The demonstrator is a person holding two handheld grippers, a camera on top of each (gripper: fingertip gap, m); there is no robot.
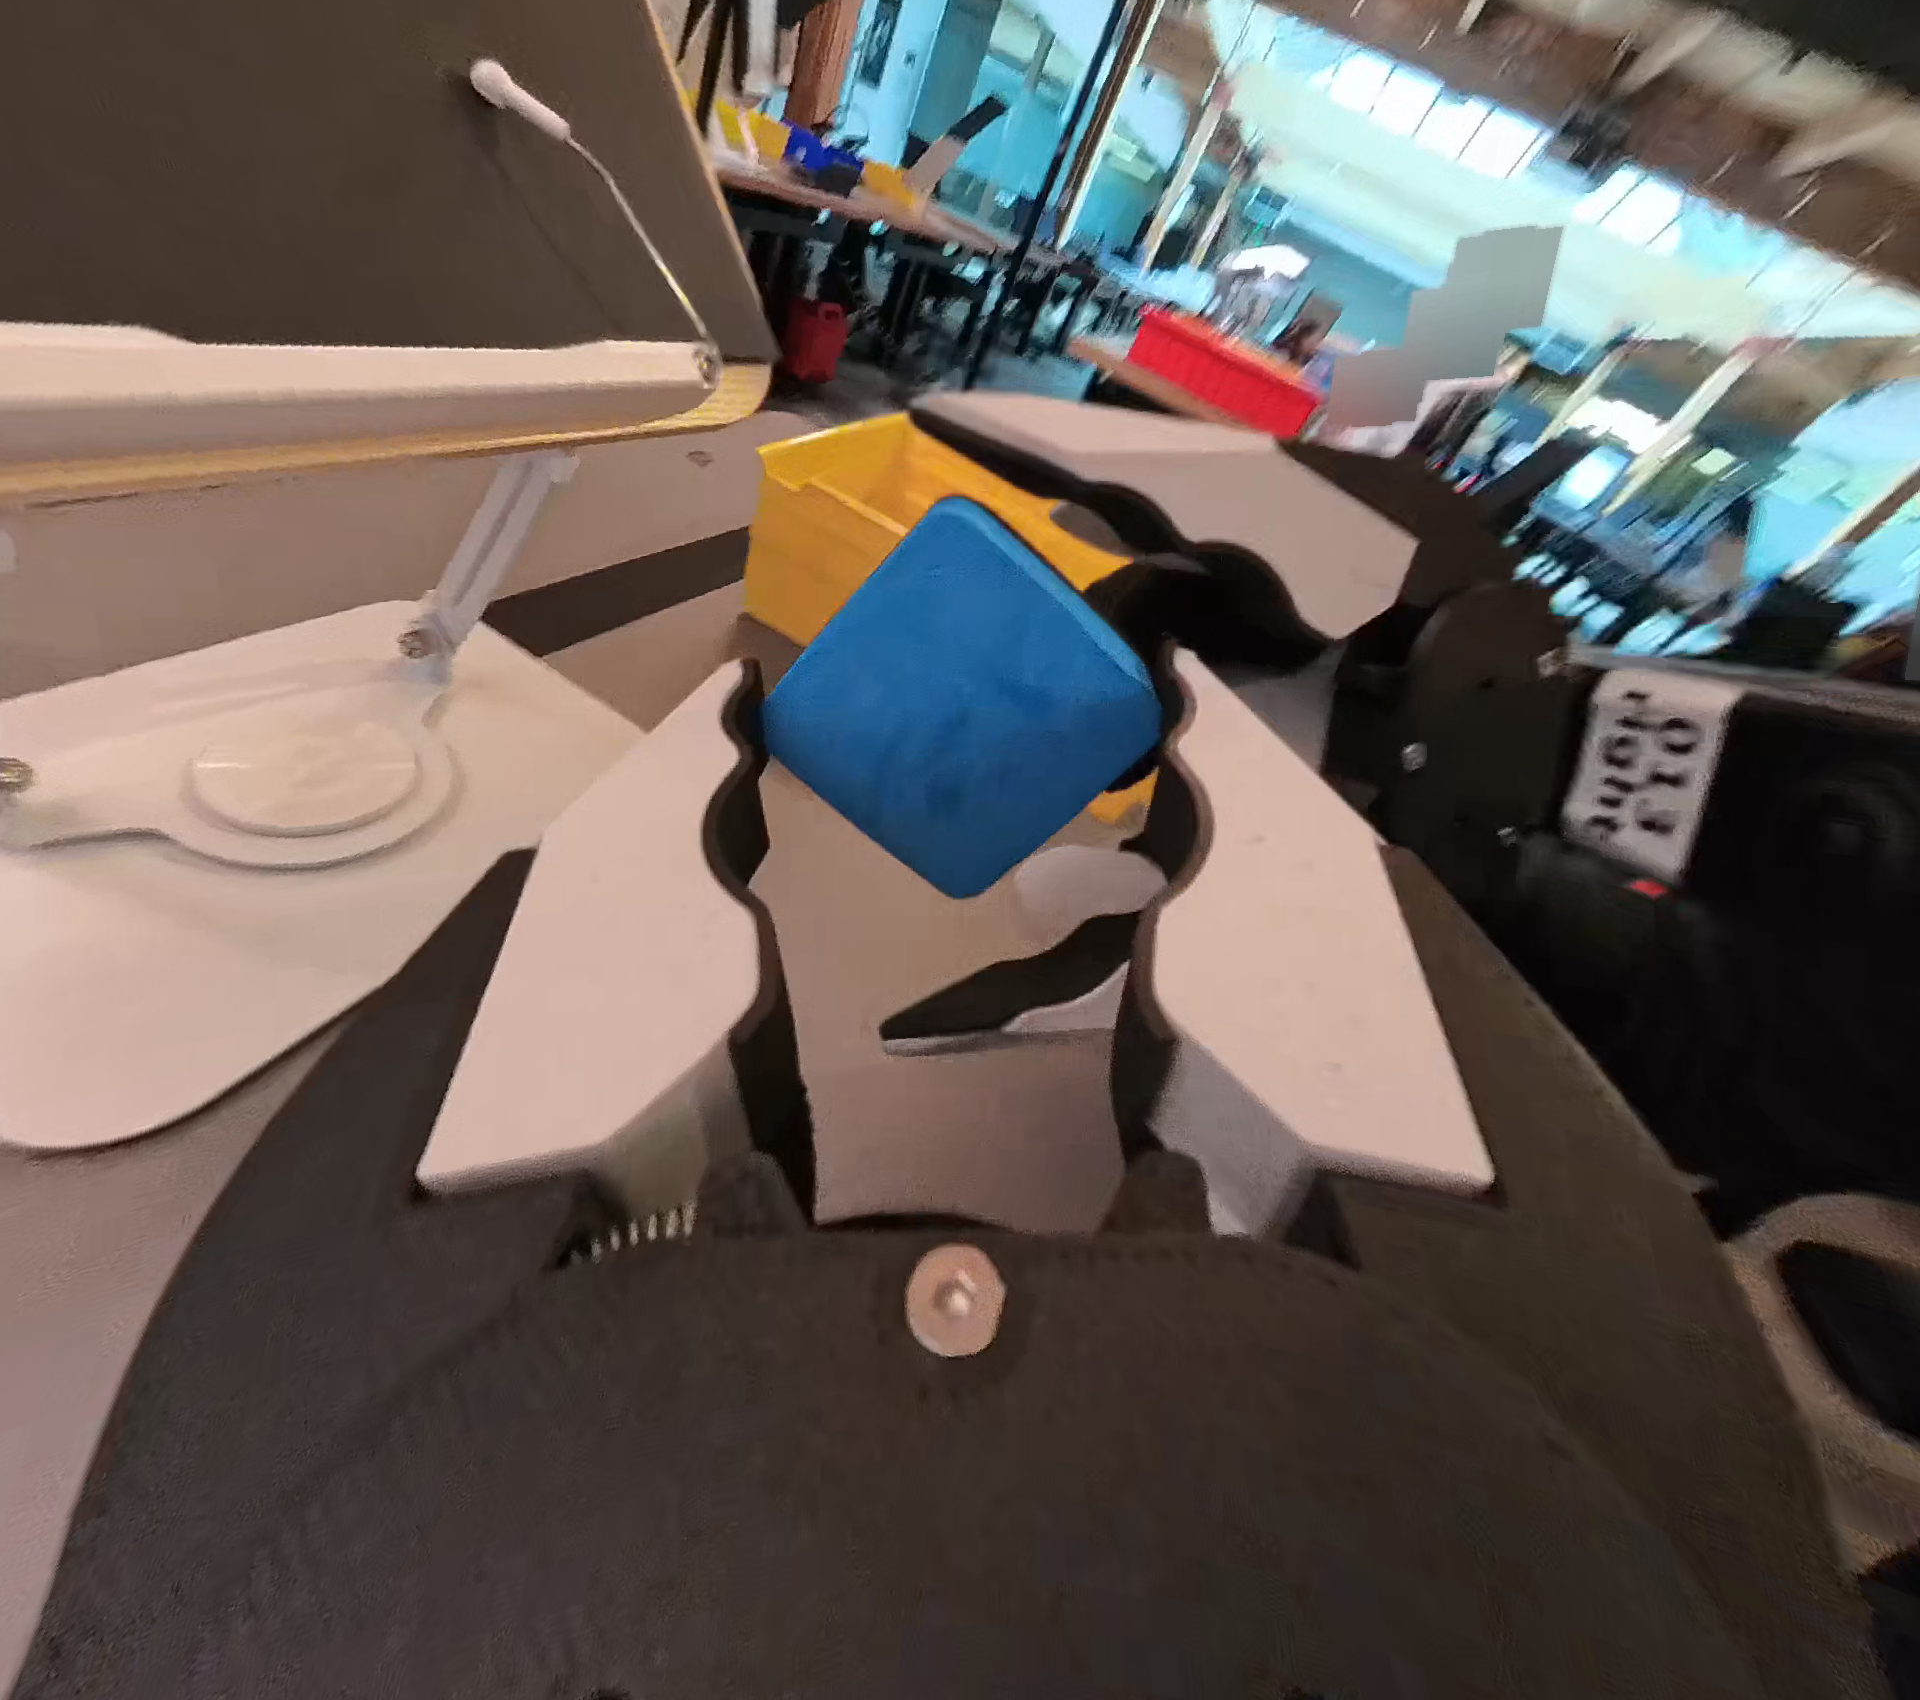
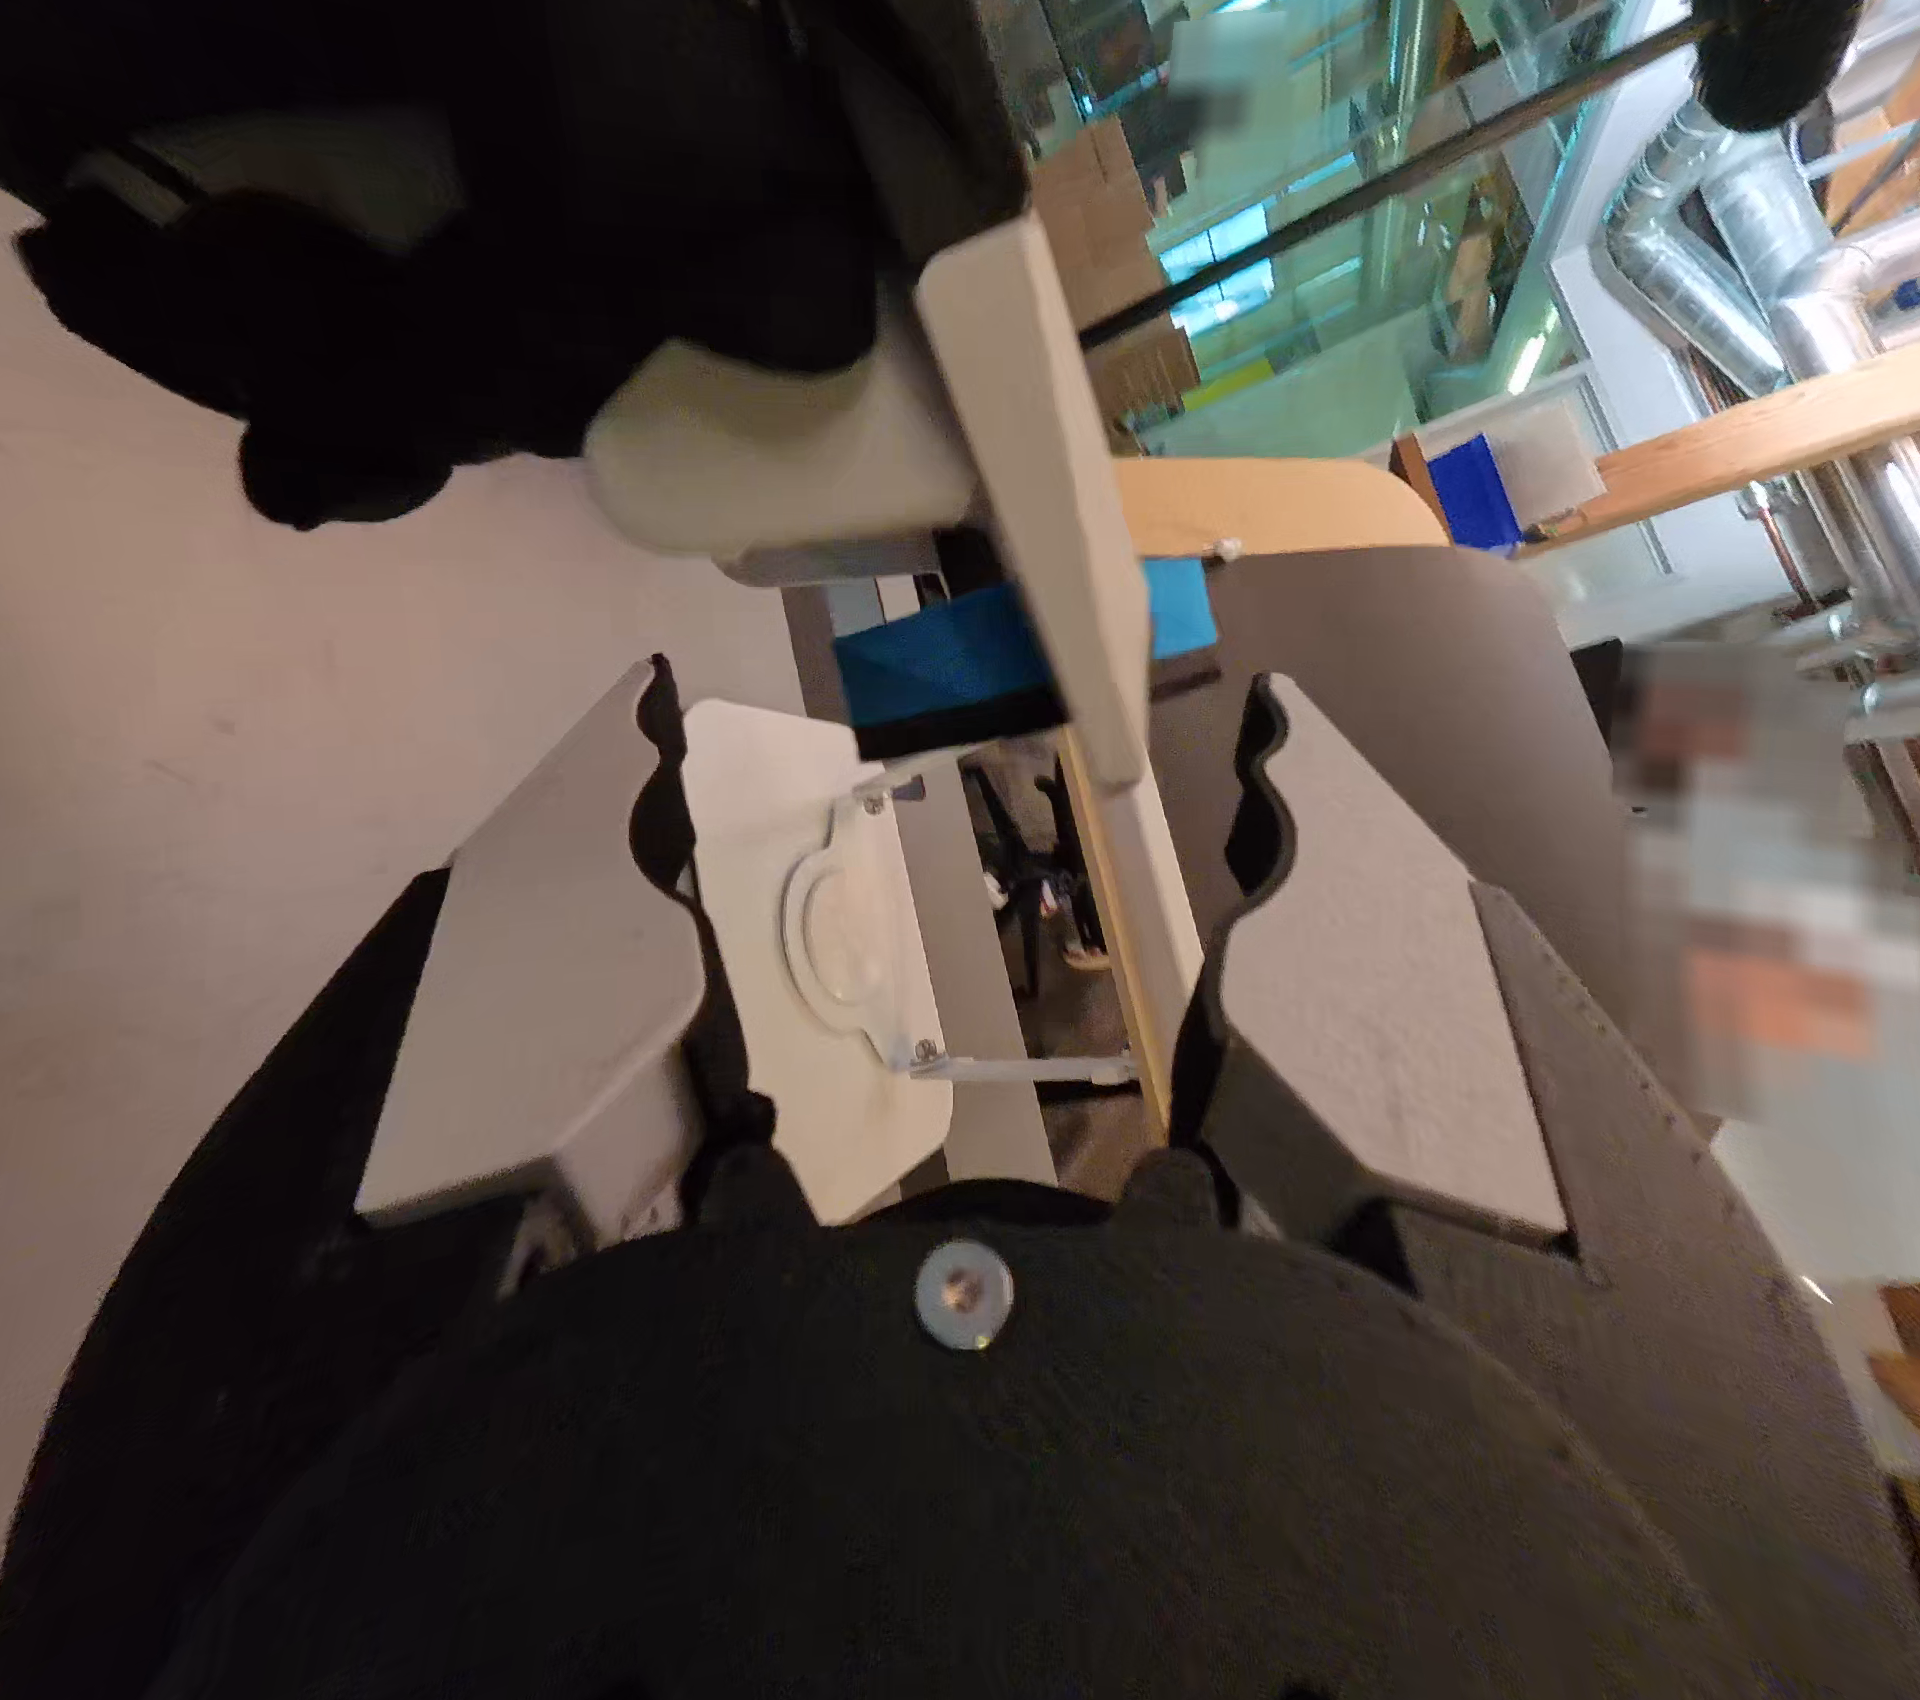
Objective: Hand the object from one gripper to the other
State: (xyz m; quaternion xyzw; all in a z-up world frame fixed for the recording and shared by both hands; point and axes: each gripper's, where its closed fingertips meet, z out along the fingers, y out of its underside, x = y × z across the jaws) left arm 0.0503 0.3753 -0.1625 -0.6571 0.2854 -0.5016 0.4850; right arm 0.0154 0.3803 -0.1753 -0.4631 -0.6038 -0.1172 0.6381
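Note:
A blue block [image 1: 956, 694] sits tilted between the two fingertips of my left gripper [image 1: 956, 684], which is shut on it and holds it in the air. The right gripper comes in from the right of this view, with one finger [image 1: 1195, 487] above the block and the other below it. In the right wrist view my right gripper [image 2: 961, 674] is open, its jaws standing wide on either side of the blue block [image 2: 935, 663] with gaps on both sides. One finger [image 2: 1039, 455] of the left gripper crosses the block edge-on from above.
A yellow bin [image 1: 831, 528] stands just behind the block. A white stand with a round base [image 1: 301, 777] and a tilted grey board [image 1: 312, 40] are at the left. A black-gloved hand [image 2: 364, 196] holds the left gripper. Workshop tables lie far behind.

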